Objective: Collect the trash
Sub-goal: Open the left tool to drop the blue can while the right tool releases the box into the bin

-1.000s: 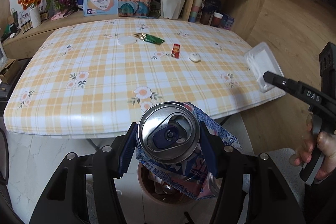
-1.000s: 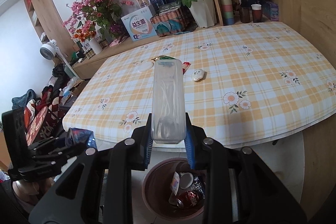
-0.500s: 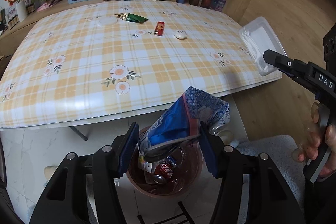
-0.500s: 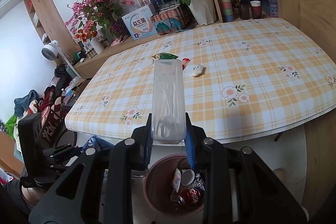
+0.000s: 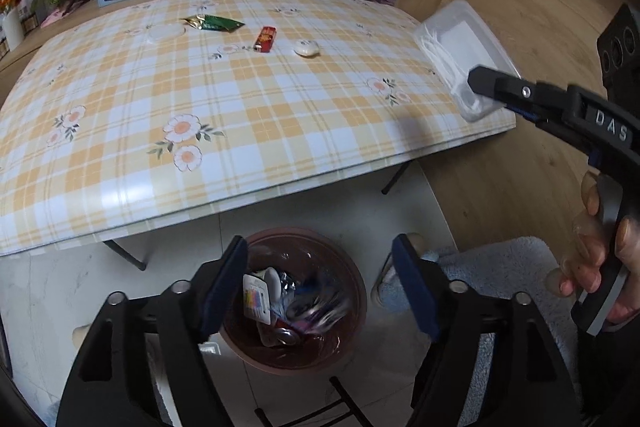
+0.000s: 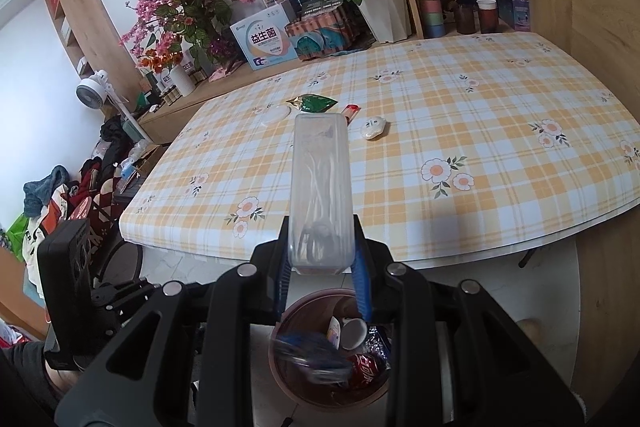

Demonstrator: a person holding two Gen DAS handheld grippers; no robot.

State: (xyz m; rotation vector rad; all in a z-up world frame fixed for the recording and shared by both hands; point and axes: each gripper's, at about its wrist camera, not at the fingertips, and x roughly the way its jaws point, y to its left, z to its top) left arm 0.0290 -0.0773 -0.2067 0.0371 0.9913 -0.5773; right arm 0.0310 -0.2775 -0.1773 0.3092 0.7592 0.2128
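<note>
Directly beyond table edge, bin.

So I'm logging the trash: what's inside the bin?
The bin holds a red can, a white cup, a card packet and a blurred blue can. Anything beneath is covered.

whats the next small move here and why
Probably open the right gripper: it grips the clear plastic box above the brown round bin. The left gripper, jaws opening, holds nothing; a blurred blue can is already dropping in.
</note>
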